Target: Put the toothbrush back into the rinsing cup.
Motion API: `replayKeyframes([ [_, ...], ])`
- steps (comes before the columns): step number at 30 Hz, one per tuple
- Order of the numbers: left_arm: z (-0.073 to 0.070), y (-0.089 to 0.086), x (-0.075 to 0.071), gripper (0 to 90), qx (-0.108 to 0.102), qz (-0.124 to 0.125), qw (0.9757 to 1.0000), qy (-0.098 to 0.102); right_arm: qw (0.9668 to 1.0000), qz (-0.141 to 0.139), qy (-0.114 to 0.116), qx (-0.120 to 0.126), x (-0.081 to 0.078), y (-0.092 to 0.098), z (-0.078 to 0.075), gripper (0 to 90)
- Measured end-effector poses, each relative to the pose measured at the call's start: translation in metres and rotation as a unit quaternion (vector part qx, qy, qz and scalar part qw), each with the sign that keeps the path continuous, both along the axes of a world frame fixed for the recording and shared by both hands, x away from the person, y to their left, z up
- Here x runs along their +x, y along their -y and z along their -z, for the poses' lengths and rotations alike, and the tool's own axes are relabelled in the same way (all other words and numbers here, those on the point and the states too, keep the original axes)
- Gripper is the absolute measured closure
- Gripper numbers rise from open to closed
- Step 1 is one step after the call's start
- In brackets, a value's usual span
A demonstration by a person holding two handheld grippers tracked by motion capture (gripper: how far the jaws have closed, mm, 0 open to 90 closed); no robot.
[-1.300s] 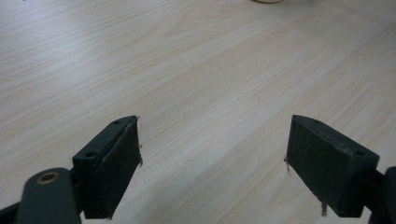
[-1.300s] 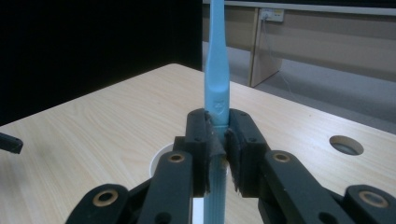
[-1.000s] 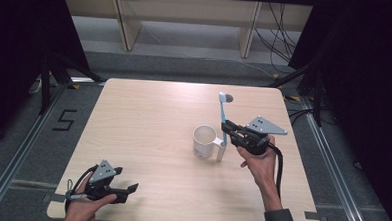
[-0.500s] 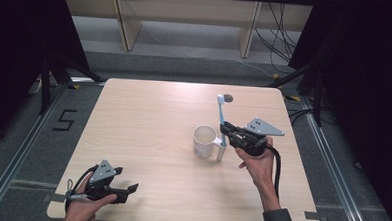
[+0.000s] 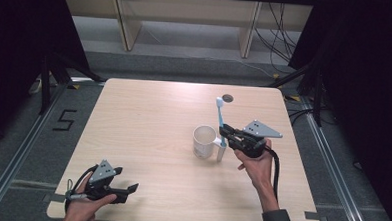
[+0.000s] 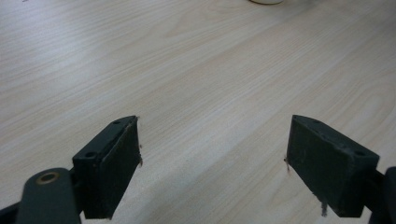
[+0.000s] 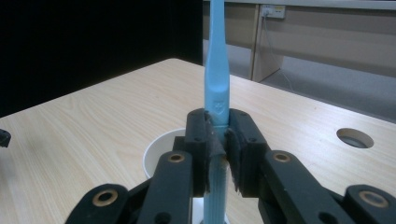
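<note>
Your right gripper (image 5: 224, 131) is clamped on a light blue plastic toothbrush (image 5: 220, 122), pads pressed on both sides of the handle. In the right gripper view the toothbrush (image 7: 216, 93) stands upright between the black pads, handle running up past the top edge of the frame.

From the high view, the toothbrush is held vertical, its head at the top, its lower end down beside the cup. Whether the tip touches the tabletop, I cannot tell.

A white cylindrical cup (image 5: 204, 141) sits just left of the brush, right of the table's middle, mouth up. In the right gripper view its pale rim (image 7: 156, 154) shows directly behind and below the jaws. The brush is outside the cup, close against its near side.

Your right hand (image 5: 255, 165) comes in from the lower right, cable trailing down along the wrist.

Your left gripper (image 5: 129, 189) rests low at the near left corner of the light wooden table (image 5: 148, 118), well apart from cup and brush. Its jaws stand wide apart with bare wood grain between them in the left gripper view.

A small round dark hole (image 5: 228, 98) lies in the tabletop near the far edge, beyond the brush head.
</note>
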State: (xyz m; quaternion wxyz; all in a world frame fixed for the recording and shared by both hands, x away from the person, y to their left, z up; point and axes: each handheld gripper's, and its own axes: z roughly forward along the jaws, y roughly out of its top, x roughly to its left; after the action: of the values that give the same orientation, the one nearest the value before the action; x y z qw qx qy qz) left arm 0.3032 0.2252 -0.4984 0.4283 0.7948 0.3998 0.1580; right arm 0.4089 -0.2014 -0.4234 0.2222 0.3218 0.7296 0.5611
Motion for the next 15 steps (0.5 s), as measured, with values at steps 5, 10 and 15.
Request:
replayKeyframes([
  [5,-0.0002,0.0,0.0,16.8,0.001,0.0,1.0,0.0,0.9999,0.01,-0.012,0.004,-0.0041,0.0016,0.0023,79.0],
  [10,-0.0003,0.0001,-0.0003,16.7,0.005,0.002,1.0,0.0,0.9999,0.01,-0.006,-0.005,-0.0042,0.0027,0.0055,79.0],
  [15,-0.0005,-0.0004,0.0,16.7,0.004,0.003,1.0,-0.001,0.9999,0.007,-0.013,-0.005,-0.0052,0.003,0.0091,78.9],
])
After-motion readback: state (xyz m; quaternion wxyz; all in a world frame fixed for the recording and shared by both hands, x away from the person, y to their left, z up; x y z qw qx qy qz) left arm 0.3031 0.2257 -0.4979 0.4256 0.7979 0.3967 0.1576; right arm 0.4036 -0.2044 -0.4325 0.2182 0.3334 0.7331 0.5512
